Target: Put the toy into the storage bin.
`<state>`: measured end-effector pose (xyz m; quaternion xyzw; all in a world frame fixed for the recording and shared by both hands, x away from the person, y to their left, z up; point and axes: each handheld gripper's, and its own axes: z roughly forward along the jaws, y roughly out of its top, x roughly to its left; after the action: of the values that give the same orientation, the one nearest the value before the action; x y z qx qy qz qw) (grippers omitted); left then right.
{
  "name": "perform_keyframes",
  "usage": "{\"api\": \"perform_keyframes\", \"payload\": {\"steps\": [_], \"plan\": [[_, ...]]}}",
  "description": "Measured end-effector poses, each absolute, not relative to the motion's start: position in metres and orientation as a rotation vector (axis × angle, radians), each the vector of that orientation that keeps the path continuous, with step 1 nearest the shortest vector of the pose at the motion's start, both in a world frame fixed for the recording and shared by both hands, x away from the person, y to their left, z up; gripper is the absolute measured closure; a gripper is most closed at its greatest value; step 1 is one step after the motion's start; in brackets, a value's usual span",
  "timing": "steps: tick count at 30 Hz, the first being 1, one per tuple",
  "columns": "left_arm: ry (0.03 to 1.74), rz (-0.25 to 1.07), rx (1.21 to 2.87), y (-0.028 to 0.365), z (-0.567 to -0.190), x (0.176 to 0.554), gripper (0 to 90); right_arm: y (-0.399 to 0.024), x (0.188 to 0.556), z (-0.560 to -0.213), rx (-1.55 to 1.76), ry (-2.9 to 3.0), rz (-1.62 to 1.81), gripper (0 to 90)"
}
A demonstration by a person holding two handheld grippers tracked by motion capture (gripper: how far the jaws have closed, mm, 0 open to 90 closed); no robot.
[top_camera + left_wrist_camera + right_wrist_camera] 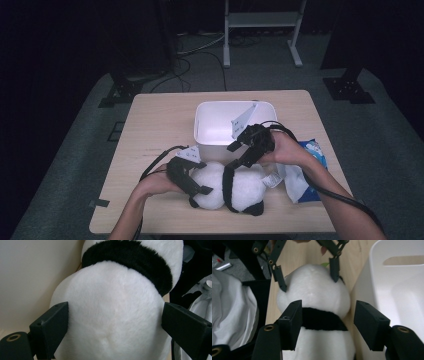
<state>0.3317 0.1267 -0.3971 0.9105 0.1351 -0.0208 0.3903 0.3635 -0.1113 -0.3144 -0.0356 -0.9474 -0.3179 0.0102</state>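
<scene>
Plush panda (pixel 235 187): lies on table (pixel 150 135) beside white bin (pixel 210 125); left gripper (pixel 200 192) clamps its white end, steadying it; right gripper (pixel 239 152) spread wide above black band, gripping nothing.

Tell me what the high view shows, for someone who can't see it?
Two hand-held grippers meet at a plush panda lying on a wooden table: the left clamps its white end, the right hovers open. A white bin sits behind.

A light wooden table (pixel 150 125) stands on grey carpet (pixel 75 150); a white metal frame (pixel 260 20) behind, dark room
</scene>
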Motion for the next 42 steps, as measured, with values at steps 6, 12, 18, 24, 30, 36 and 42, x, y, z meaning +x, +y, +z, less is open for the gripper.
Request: {"api": "perform_keyframes", "payload": {"steps": [6,12,18,24,30,36,42], "plan": [[0.347,-0.052,2.314,0.126,-0.397,0.331,7.7,-0.100,0.356,-0.340,-0.149,-2.929,-0.844,28.3],[0.346,-0.051,2.315,0.126,-0.397,0.331,7.7,-0.090,0.355,-0.357,-0.178,-2.934,-0.735,23.5],[0.345,-0.050,2.315,0.126,-0.397,0.331,7.7,-0.081,0.355,-0.364,-0.189,-2.949,-0.678,19.0],[0.340,-0.055,2.314,0.125,-0.397,0.330,7.7,-0.073,0.354,-0.375,-0.197,-2.966,-0.611,14.9],[0.334,-0.052,2.318,0.124,-0.398,0.330,7.7,-0.071,0.351,-0.383,-0.198,-2.968,-0.593,14.4],[0.332,-0.061,2.320,0.126,-0.397,0.330,7.8,-0.069,0.349,-0.389,-0.194,-2.975,-0.572,15.1],[0.334,-0.067,2.321,0.128,-0.396,0.330,7.8,-0.069,0.348,-0.394,-0.178,-2.964,-0.577,19.8]]}}
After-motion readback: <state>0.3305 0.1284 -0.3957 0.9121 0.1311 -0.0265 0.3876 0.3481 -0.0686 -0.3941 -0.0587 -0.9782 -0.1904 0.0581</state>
